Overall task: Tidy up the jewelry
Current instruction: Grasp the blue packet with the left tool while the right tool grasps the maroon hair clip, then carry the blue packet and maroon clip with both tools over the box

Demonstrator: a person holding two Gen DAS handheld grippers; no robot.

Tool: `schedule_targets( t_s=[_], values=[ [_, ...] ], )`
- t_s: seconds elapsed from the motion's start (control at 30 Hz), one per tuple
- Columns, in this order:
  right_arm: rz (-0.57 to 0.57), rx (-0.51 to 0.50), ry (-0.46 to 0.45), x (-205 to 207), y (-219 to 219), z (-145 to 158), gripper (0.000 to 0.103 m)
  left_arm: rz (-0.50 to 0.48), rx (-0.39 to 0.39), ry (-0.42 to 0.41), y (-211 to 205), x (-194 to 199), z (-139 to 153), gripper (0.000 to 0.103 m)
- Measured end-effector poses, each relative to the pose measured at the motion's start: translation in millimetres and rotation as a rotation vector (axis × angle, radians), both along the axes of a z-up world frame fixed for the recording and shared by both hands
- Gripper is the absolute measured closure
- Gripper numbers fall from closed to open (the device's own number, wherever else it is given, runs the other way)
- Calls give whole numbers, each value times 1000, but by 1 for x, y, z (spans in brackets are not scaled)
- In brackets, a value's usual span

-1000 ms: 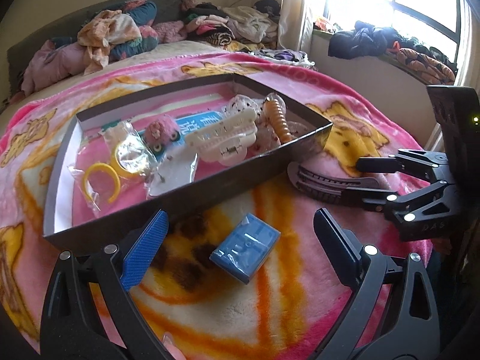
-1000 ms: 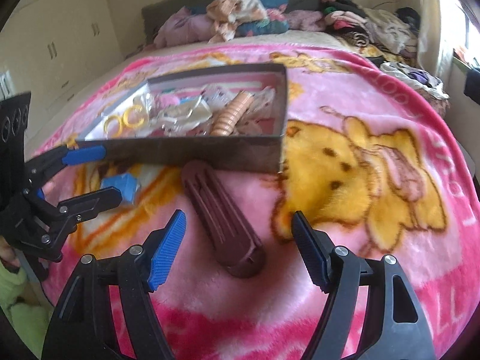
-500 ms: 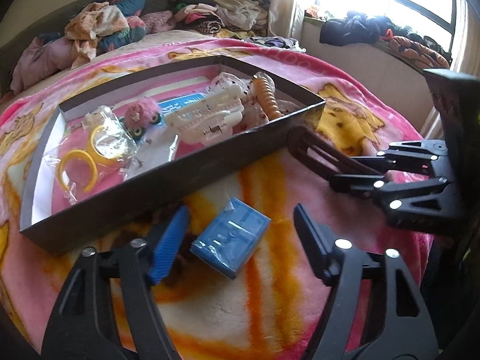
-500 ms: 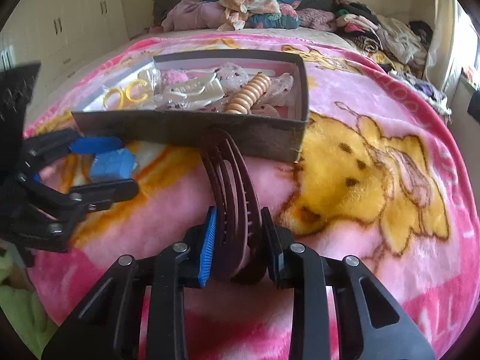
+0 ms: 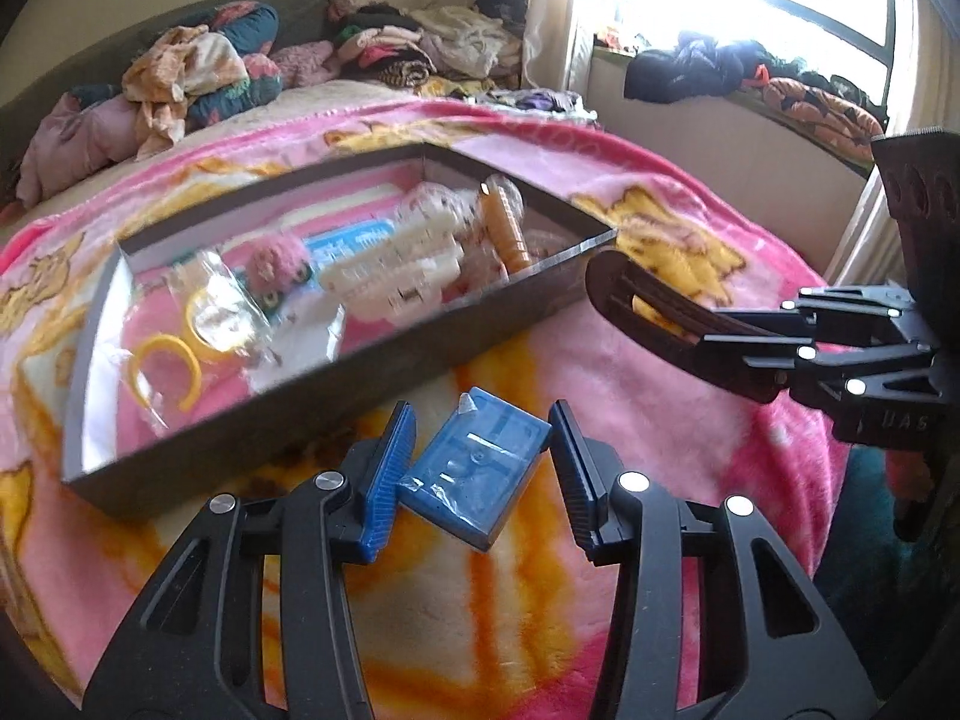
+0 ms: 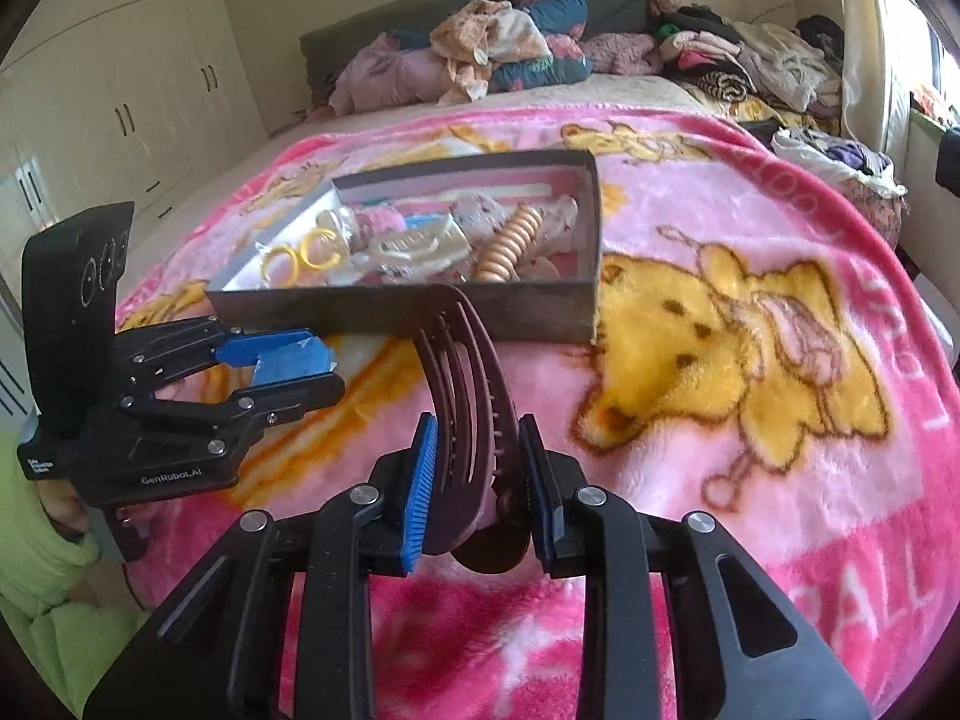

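A small blue plastic box lies on the pink blanket in front of the dark cardboard tray. My left gripper straddles it; the jaws are closing and both pads touch the box's corners. From the right wrist, that left gripper shows at the left with the blue box between its fingers. My right gripper is shut on a brown curved hair clip, held up off the blanket near the tray. In the left wrist view the right gripper and the clip hang by the tray's right corner.
The tray holds yellow rings, a white claw clip, a pink pompom and a ribbed orange clip. Piled clothes line the bed's far end and the window ledge. A green sleeve is at the left.
The left jaws have narrowed from wide apart onto the blue box. The right jaws shut on the brown clip, which lay flat on the blanket, and raised it.
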State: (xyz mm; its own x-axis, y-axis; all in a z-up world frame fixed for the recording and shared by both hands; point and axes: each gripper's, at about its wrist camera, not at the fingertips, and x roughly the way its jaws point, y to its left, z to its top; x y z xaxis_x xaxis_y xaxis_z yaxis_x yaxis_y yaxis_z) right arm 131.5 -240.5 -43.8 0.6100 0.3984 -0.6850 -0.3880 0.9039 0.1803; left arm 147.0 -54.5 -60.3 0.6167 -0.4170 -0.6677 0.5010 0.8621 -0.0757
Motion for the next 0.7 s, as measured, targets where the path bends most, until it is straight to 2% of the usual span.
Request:
schedule_targets(
  t_s=[0.4, 0.7],
  values=[
    [14, 27, -66, 15, 19, 36, 77, 126, -42, -68, 38, 13, 32, 66],
    [27, 22, -92, 36, 39, 49, 77, 185, -70, -90, 59, 24, 44, 66]
  ],
)
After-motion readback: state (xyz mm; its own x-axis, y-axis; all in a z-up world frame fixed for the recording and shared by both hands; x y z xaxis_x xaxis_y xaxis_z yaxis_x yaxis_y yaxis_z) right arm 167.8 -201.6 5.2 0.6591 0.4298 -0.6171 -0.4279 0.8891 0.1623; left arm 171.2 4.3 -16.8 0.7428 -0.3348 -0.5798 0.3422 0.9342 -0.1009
